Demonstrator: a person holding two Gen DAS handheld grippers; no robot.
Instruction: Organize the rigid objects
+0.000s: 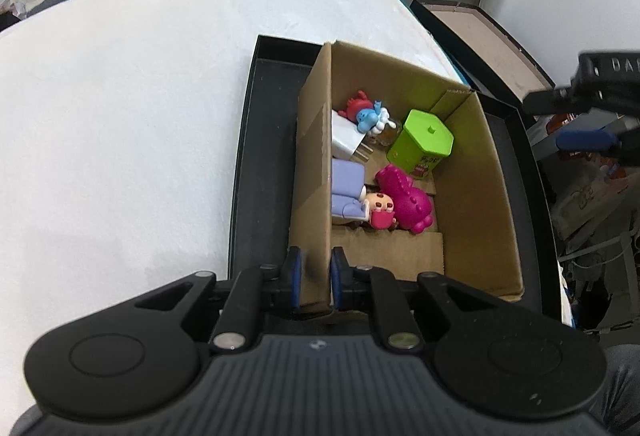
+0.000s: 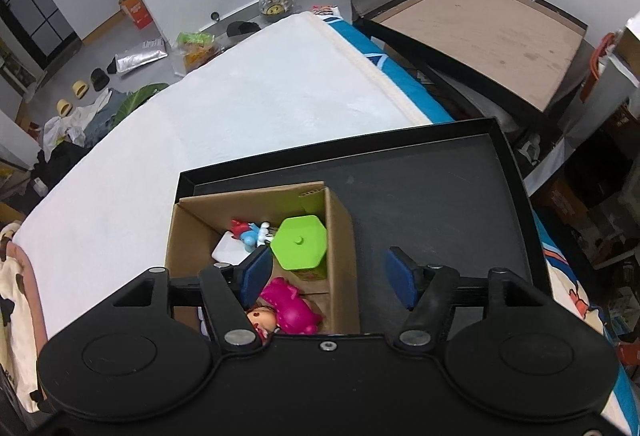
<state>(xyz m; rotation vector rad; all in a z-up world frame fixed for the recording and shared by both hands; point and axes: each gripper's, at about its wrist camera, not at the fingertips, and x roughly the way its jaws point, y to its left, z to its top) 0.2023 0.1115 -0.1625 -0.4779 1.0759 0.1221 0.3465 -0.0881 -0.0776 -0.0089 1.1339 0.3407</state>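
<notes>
On a white bed [image 2: 248, 104] a black tray [image 2: 440, 196] holds the box [image 1: 472, 196] of toys [image 1: 404, 196]. The left gripper [image 1: 314, 276] pinches its wall; the right gripper [image 2: 328, 274] hangs open and empty above. Best keep that pinch steady while the right clears upward.

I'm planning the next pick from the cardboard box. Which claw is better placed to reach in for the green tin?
Right. The right claw is open and empty over the green tin; the left claw is shut on the cardboard box wall, steadying it.

Yellow slippers [image 2: 71, 97] (a pair), silver pouch [image 2: 141, 59] on floor.
</notes>
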